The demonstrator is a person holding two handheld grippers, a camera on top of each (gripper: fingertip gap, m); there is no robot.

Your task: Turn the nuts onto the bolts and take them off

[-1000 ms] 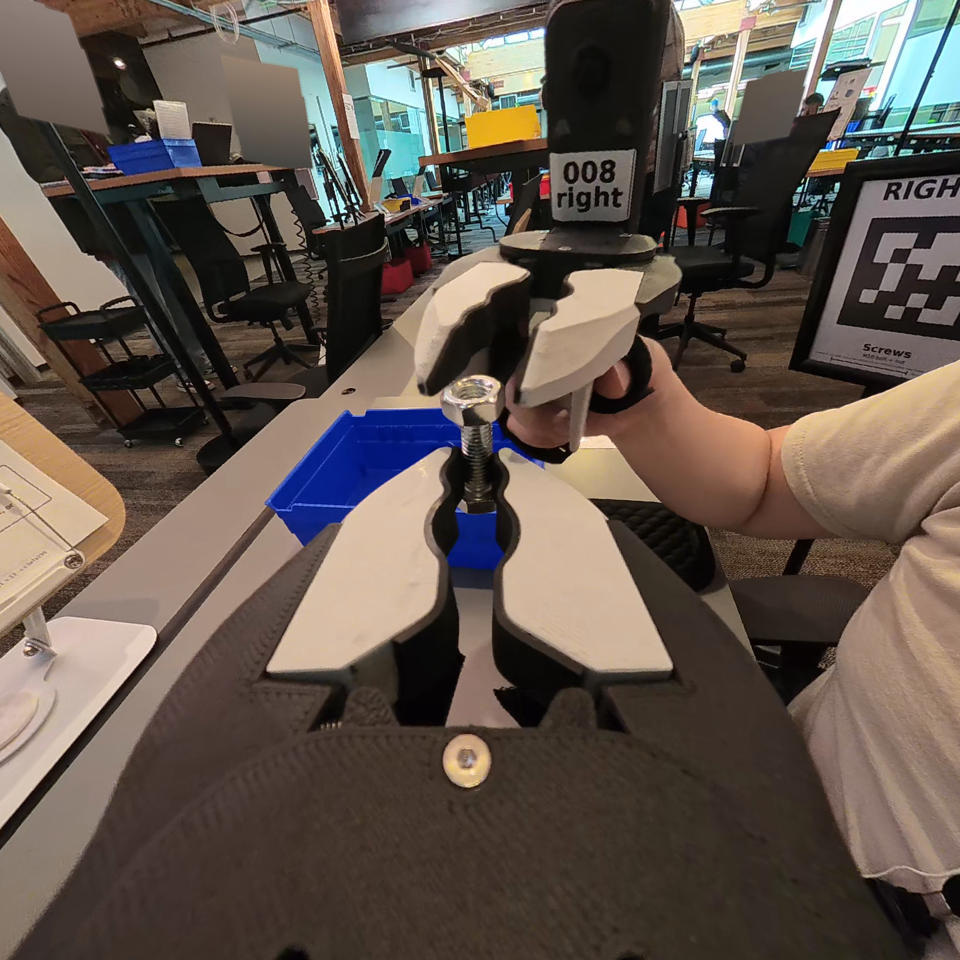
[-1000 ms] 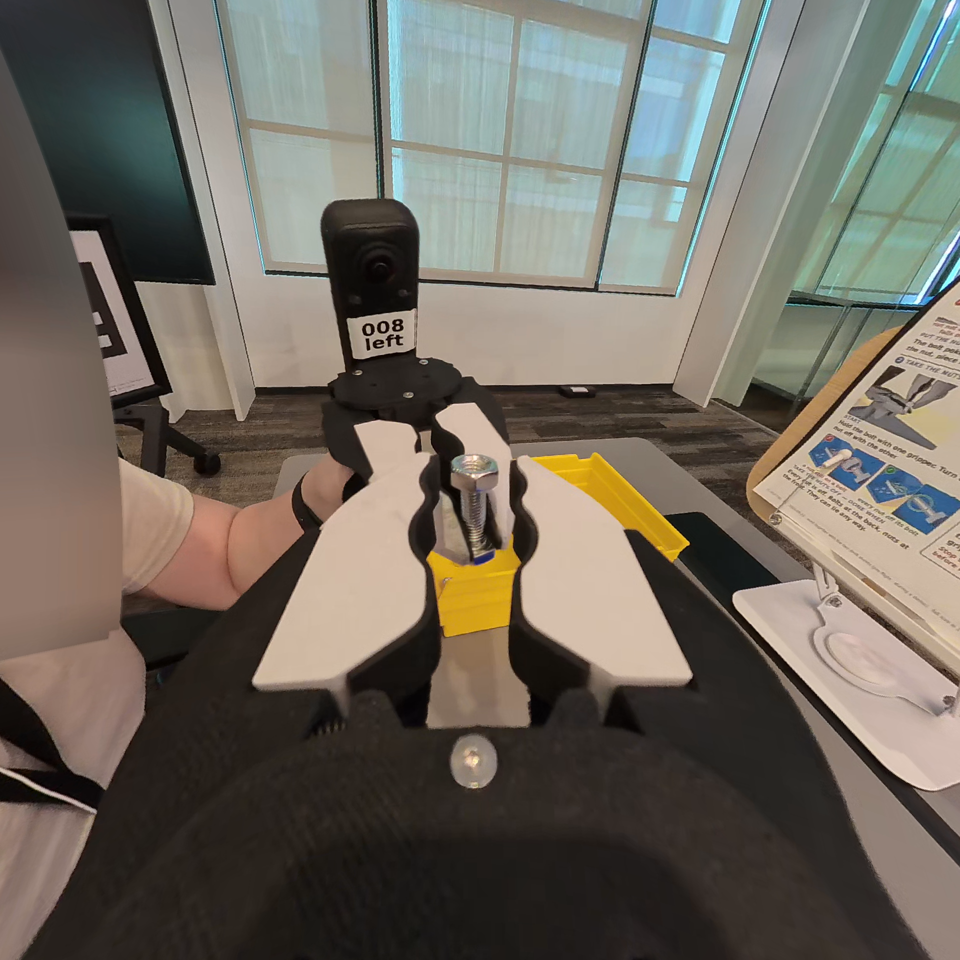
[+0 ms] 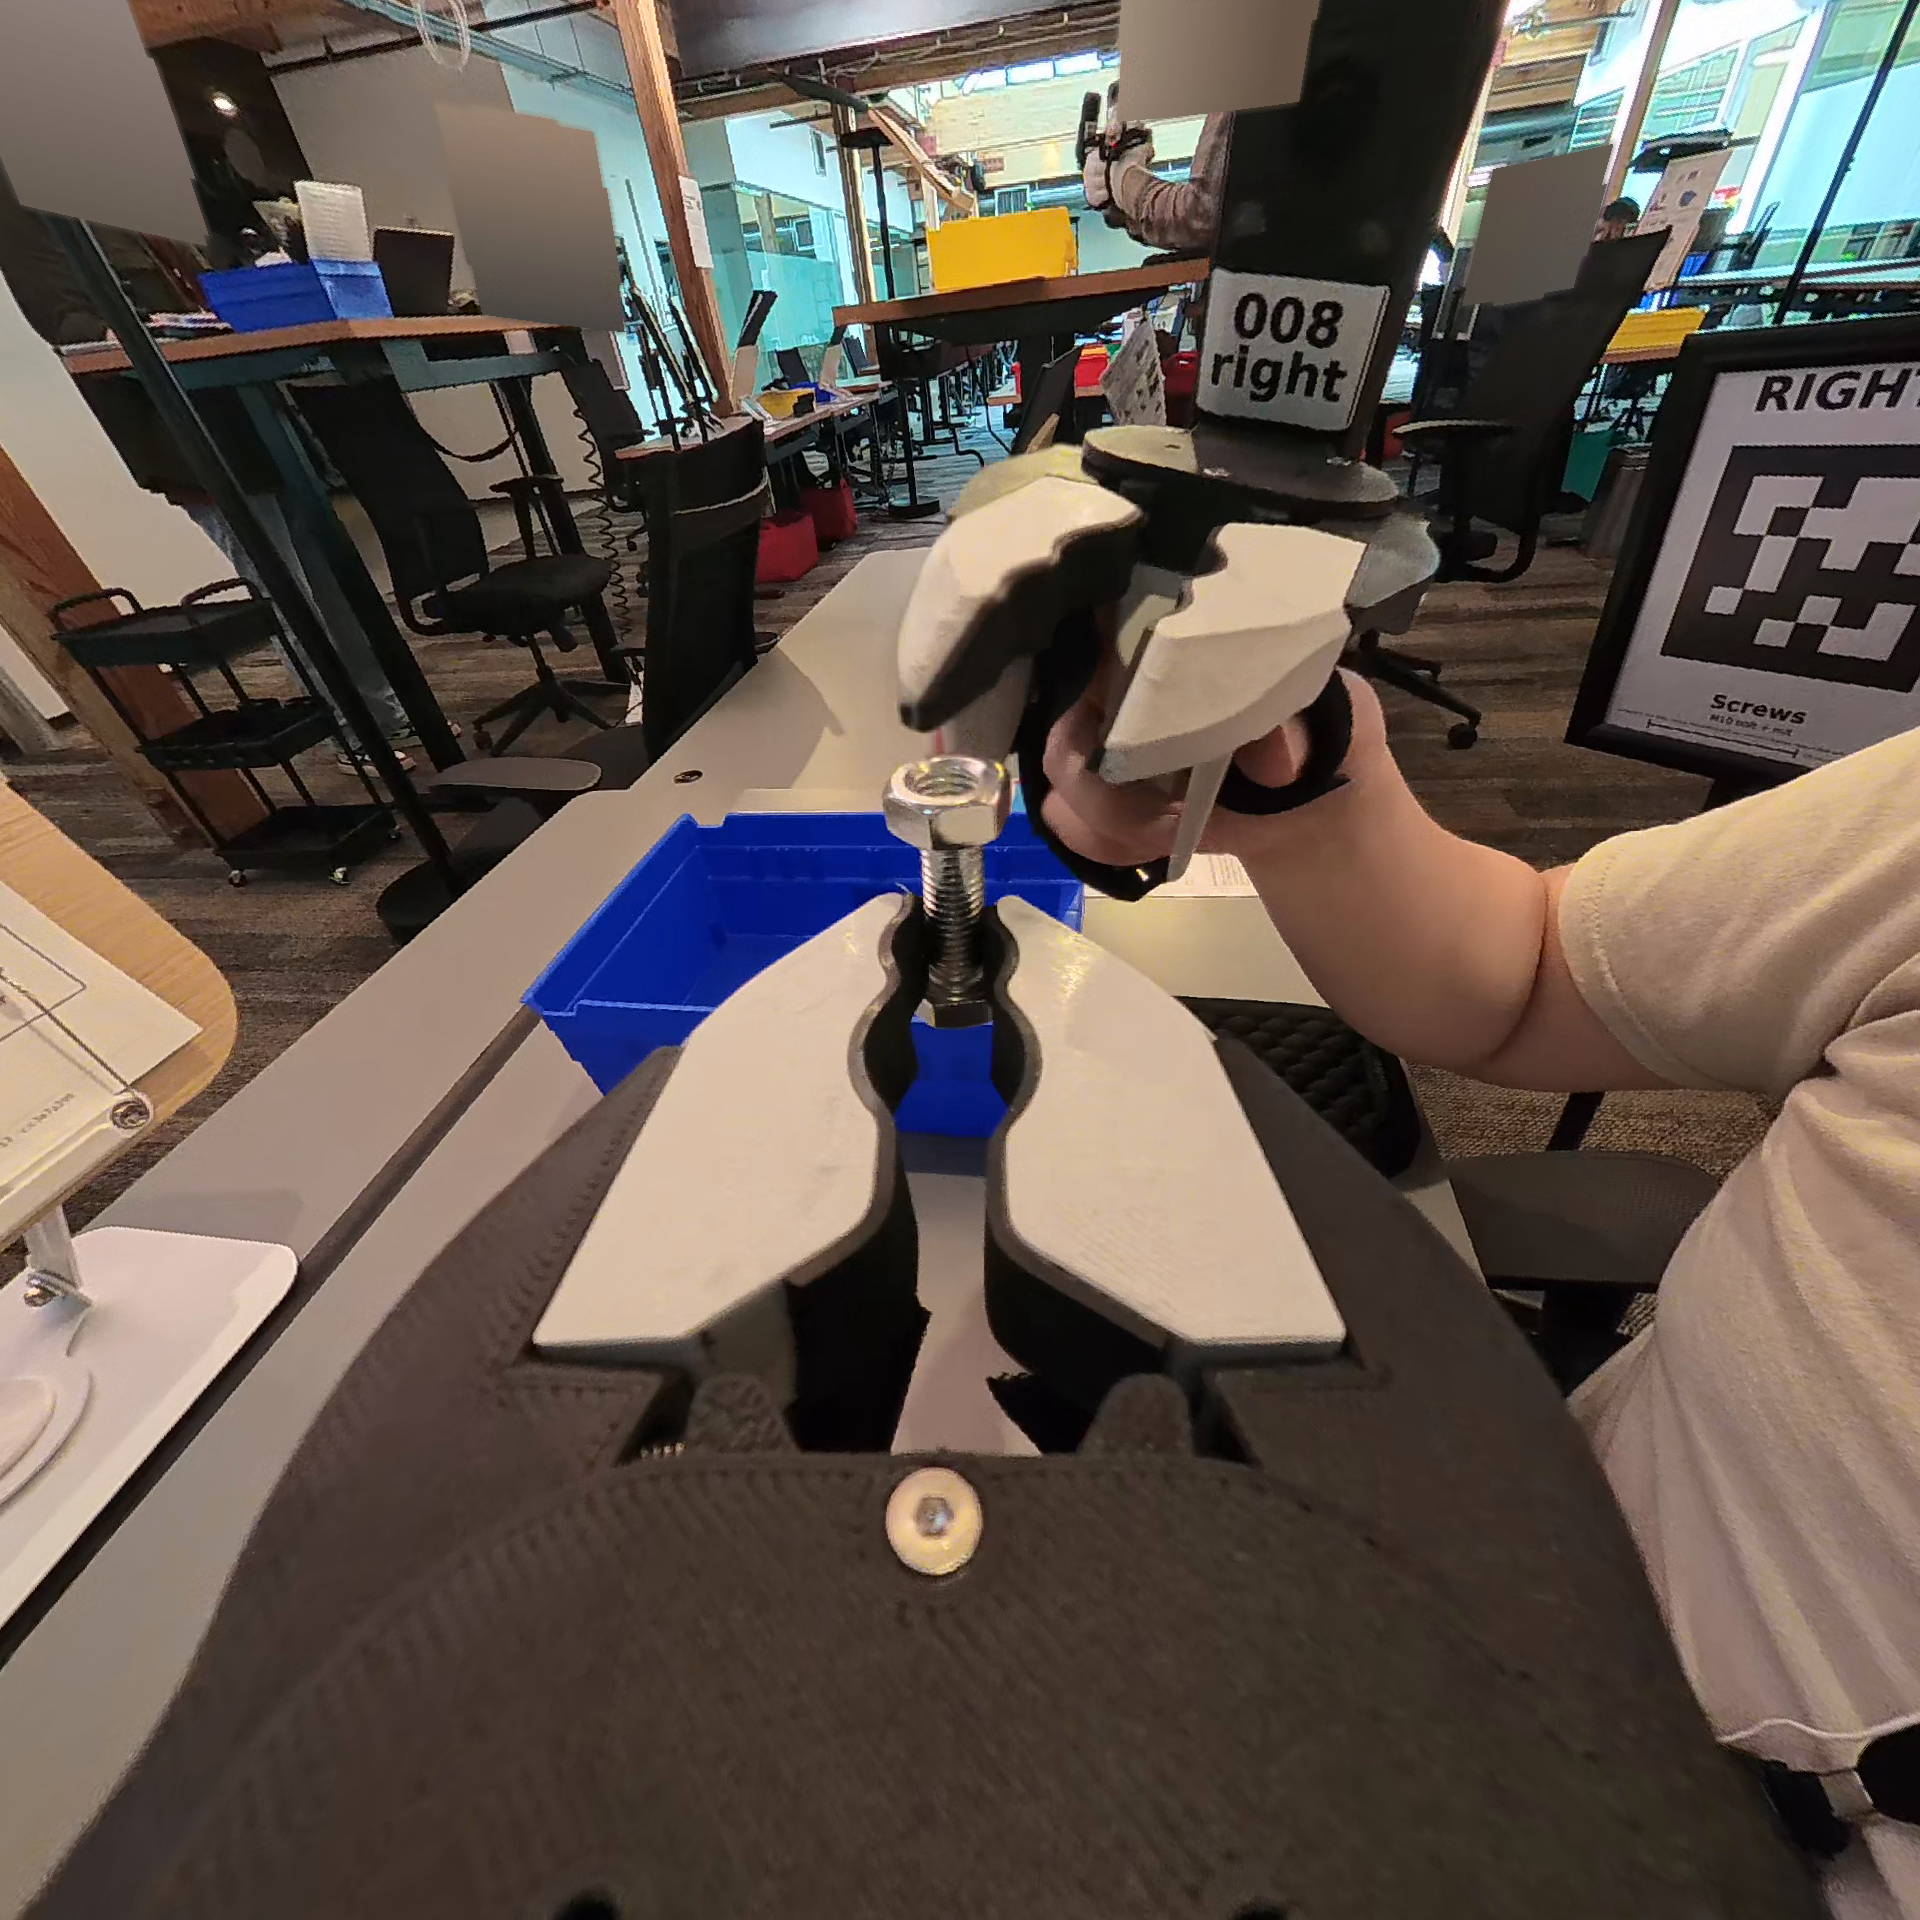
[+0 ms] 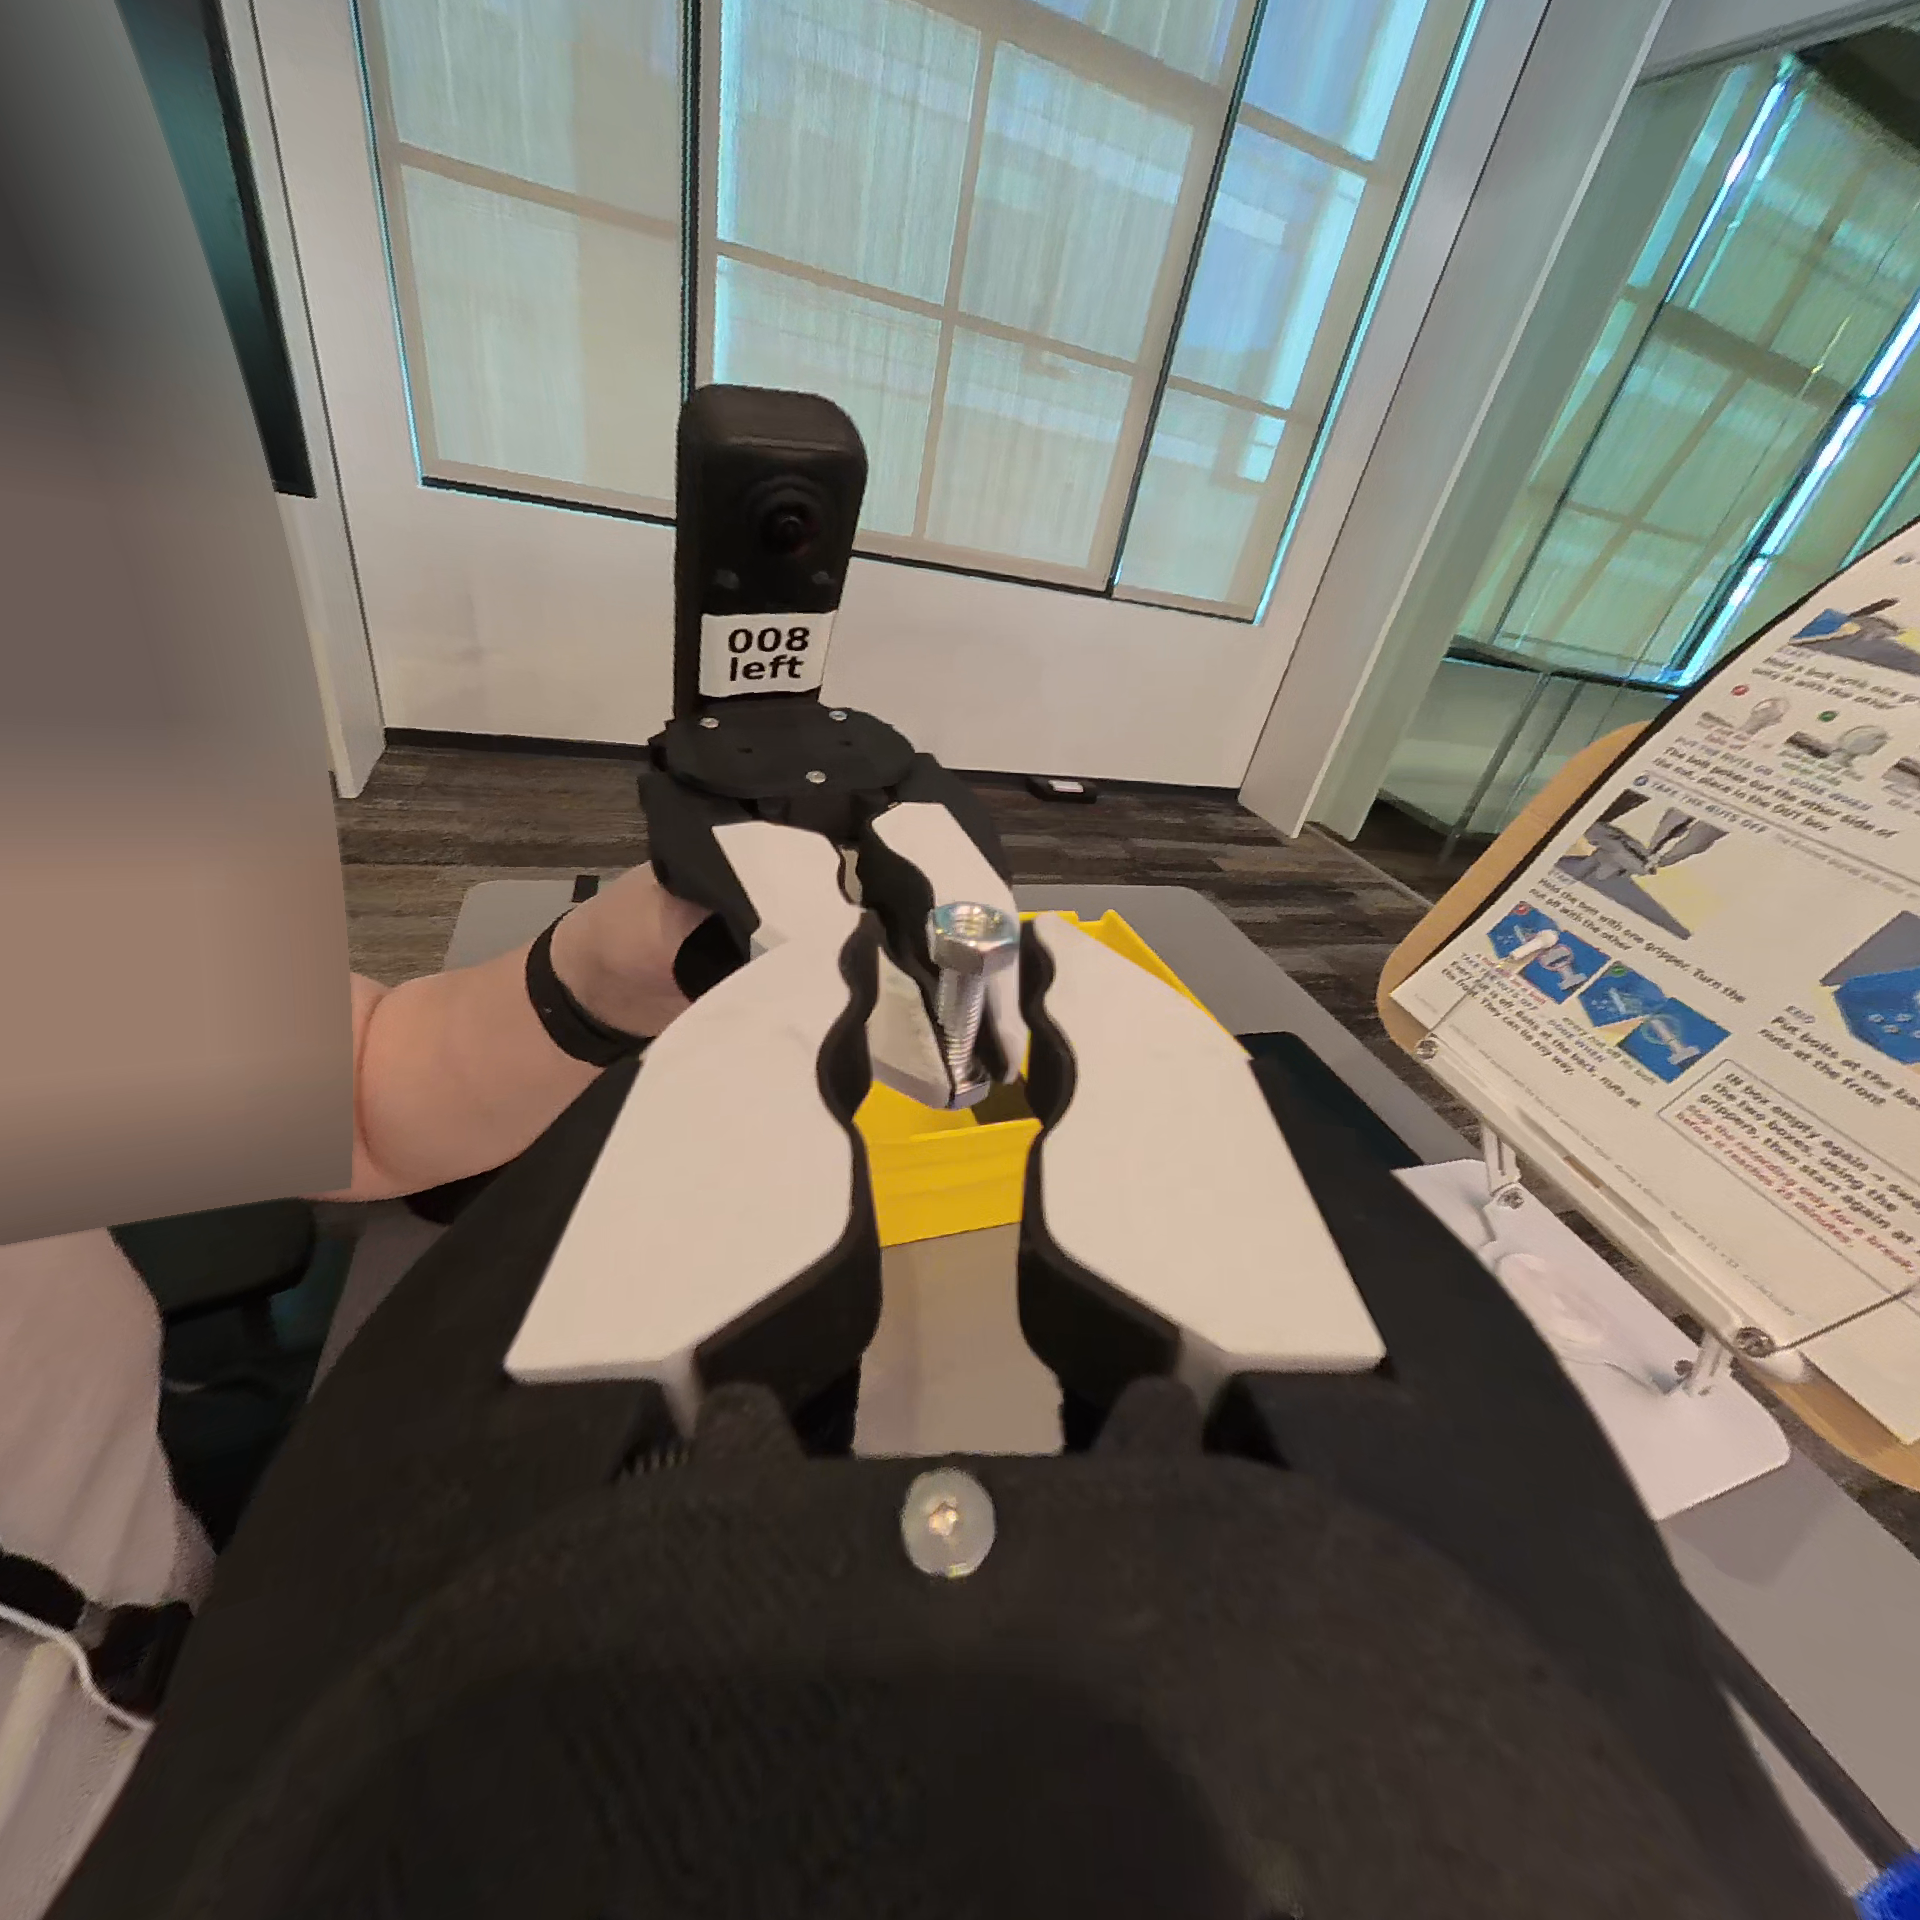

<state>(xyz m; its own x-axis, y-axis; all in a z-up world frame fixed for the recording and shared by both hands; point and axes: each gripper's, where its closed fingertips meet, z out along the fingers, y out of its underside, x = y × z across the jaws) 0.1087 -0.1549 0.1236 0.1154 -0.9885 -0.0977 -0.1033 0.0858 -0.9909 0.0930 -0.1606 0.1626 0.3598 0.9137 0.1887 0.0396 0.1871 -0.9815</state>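
Grey table [image 3: 343,1091] carries the blue bin [image 3: 727,966] on one side and the yellow bin [image 4: 935,1174] on the other, with an instruction board on a stand [image 4: 1683,1039] at the edge.

Left gripper [image 3: 951,935] is clenched on the lower shank of the bolt [image 3: 954,925], head down, thread pointing up, held in the air above the blue bin.

Right gripper [image 4: 951,977] is released: fingers spread, bolt visible between them but nothing pinched. In the left wrist view it sits just above and to the side of the nut, apart from it.

Hex nut [image 3: 945,802] sits at the very top of the thread, looks only barely engaged.

My read: regrip phase between turns. To do it well:
- keep the left clamp firm and the bolt vertical
- bring the right fingers level onto two opposite flats, not corners
- close before twisting
- rotate about the bolt axis, no side load, or the nut may cock or drop off.
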